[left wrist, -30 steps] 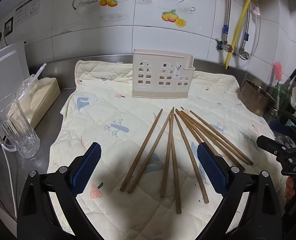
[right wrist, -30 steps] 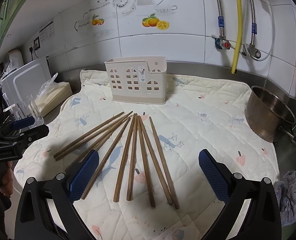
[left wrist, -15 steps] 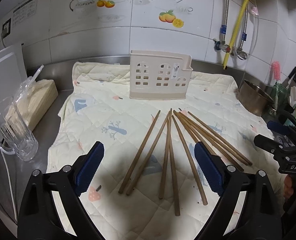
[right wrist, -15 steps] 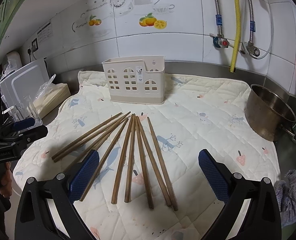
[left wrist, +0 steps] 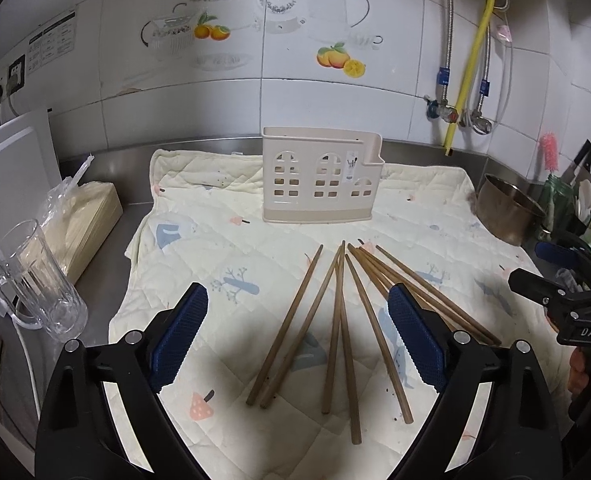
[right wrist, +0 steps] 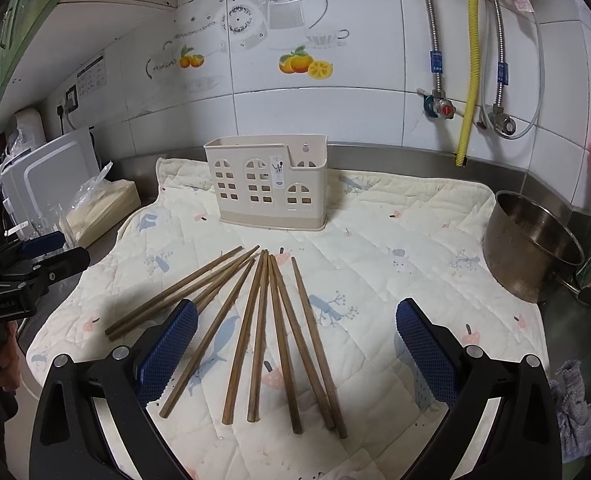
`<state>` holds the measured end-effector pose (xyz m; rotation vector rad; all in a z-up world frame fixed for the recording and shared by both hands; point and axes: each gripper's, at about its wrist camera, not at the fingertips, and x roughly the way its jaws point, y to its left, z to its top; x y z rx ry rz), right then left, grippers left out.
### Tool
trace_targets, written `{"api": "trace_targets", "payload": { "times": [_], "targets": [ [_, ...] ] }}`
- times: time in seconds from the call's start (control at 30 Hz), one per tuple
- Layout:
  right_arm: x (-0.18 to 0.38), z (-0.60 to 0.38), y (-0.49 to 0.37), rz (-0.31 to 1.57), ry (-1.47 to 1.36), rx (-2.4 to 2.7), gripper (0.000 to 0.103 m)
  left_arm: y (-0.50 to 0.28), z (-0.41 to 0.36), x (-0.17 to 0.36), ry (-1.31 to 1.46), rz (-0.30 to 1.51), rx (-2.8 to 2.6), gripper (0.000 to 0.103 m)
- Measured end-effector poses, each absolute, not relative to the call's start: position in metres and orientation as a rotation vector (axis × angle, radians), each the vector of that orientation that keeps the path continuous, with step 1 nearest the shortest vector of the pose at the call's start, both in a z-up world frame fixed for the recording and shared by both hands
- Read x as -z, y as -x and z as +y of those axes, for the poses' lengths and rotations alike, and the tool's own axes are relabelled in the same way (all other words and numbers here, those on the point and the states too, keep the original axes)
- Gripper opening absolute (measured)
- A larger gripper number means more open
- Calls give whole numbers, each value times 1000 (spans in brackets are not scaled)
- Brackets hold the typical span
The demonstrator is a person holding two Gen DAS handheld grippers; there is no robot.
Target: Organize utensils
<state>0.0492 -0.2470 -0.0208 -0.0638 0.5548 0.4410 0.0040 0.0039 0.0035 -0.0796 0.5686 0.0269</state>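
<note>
Several brown wooden chopsticks (left wrist: 337, 320) (right wrist: 263, 328) lie fanned out on a cream quilted mat (left wrist: 231, 248) (right wrist: 375, 248). Behind them a beige plastic utensil holder (left wrist: 321, 176) (right wrist: 269, 184) with window cut-outs stands upright on the mat. My left gripper (left wrist: 297, 332) hovers open above the near ends of the chopsticks, nothing between its blue pads. My right gripper (right wrist: 295, 344) is open too, above the same fan. Each gripper shows at the edge of the other's view: the right gripper (left wrist: 563, 280) and the left gripper (right wrist: 31, 264).
A glass mug (left wrist: 35, 280) and a bagged stack of paper (left wrist: 83, 216) sit left of the mat on the steel counter. A steel pot (right wrist: 531, 244) (left wrist: 507, 208) stands at the right. Pipes and a yellow hose (right wrist: 469, 60) run down the tiled wall.
Both grippers have shifted slightly; the holder and chopsticks have slid a little left in both views. The chopsticks have not moved on the mat.
</note>
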Motion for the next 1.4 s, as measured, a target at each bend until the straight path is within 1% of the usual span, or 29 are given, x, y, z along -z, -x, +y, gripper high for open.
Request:
{"api": "trace_targets", "payload": {
  "times": [0.3,0.5,0.57,0.6,0.77,0.8,0.87,0.9,0.97,1.0,1.07,1.13,1.2,1.4],
  "targets": [
    [23,-246,-45,559,66,-449,96,1,8,1,83,571,-27,90],
    [33,-250,-48,587,64,-441,96,0,12,15,86,612,-16,81],
    [36,-251,-48,589,63,-442,96,0,11,20,78,625,-2,73],
    [37,-252,-49,593,65,-441,96,-1,10,22,74,631,9,72],
    [45,-256,-51,610,56,-440,95,-2,6,38,41,670,60,57],
    [47,-256,-52,614,56,-440,95,-3,6,42,35,680,74,55],
    [51,-256,-53,624,55,-440,95,-4,4,48,24,696,94,47],
    [53,-256,-54,628,53,-445,94,-5,3,50,20,704,105,45],
    [57,-255,-56,644,56,-451,88,-8,4,59,16,725,125,36],
    [59,-254,-57,653,56,-454,85,-9,5,62,19,733,125,34],
    [63,-254,-60,667,52,-453,83,-13,10,68,32,752,116,28],
    [66,-254,-62,676,42,-455,77,-17,16,72,46,762,111,25],
    [69,-255,-65,687,32,-458,76,-21,19,73,43,766,107,23],
    [76,-253,-74,712,27,-460,66,-39,28,81,42,801,100,14]
  ]
}}
